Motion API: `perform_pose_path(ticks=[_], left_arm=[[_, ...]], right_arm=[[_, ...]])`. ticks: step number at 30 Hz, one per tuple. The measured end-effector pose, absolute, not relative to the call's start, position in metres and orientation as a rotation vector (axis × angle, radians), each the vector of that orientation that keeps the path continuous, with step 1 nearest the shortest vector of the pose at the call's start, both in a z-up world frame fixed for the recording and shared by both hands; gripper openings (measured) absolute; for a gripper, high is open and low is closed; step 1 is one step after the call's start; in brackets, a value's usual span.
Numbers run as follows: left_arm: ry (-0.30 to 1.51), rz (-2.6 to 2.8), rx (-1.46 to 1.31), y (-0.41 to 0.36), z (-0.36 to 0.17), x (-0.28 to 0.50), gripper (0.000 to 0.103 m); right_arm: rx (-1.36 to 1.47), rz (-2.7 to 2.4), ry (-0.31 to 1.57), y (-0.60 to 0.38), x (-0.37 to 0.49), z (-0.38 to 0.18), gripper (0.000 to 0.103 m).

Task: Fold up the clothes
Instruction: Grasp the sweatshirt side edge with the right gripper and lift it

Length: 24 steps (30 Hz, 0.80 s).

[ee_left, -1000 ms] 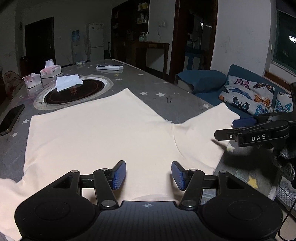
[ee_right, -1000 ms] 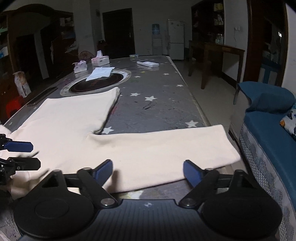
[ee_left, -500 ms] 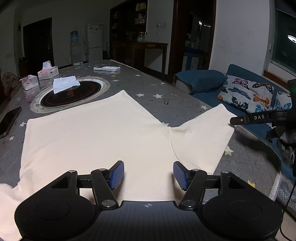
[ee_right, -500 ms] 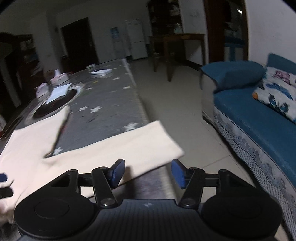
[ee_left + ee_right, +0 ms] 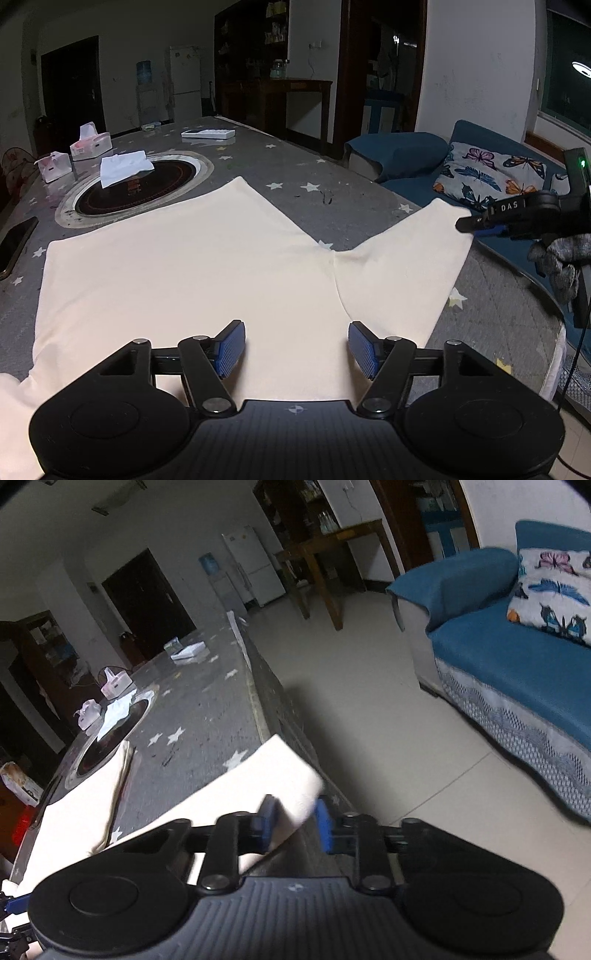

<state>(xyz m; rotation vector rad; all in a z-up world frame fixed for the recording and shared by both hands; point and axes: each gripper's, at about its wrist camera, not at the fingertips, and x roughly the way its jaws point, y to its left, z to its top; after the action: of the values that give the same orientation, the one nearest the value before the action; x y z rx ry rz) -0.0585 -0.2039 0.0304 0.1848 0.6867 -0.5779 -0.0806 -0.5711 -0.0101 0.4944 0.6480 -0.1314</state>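
On the starred tabletop (image 5: 303, 173) my cream garment (image 5: 177, 280) lies spread flat, one sleeve (image 5: 402, 266) reaching to the right edge. Left gripper (image 5: 295, 349) hovers over the near hem, fingers parted, gripping nothing. Tissue boxes (image 5: 90, 146) sit far left. Right gripper (image 5: 295, 821) is at the sleeve's end (image 5: 288, 775), fingers closing with cloth between them; blurred, contact unclear.

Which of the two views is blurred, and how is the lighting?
Right wrist view: tilted, with motion blur on the cream garment's sleeve end and the closing right gripper. Left wrist view: sharp but dim, with fisheye bending at the edges.
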Motion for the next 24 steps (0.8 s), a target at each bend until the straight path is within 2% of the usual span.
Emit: perform_pose_path(ticks=[2, 4, 16, 24], left_arm=[[0.689, -0.579, 0.186, -0.205, 0.03, -0.058, 0.065], [0.692, -0.583, 0.19, -0.206, 0.029, -0.058, 0.065], [0.687, -0.621, 0.216, -0.218, 0.022, -0.062, 0.066], [0.615, -0.525, 0.115, -0.16, 0.048, -0.066, 0.069]], right_arm=[[0.494, -0.127, 0.629, -0.572, -0.083, -0.006, 0.006], [0.502, -0.114, 0.606, -0.572, -0.085, 0.0, 0.005], [0.47, -0.021, 0.496, -0.552, -0.084, 0.056, 0.004], [0.386, 0.158, 0.442, -0.498, -0.075, 0.108, 0.004]])
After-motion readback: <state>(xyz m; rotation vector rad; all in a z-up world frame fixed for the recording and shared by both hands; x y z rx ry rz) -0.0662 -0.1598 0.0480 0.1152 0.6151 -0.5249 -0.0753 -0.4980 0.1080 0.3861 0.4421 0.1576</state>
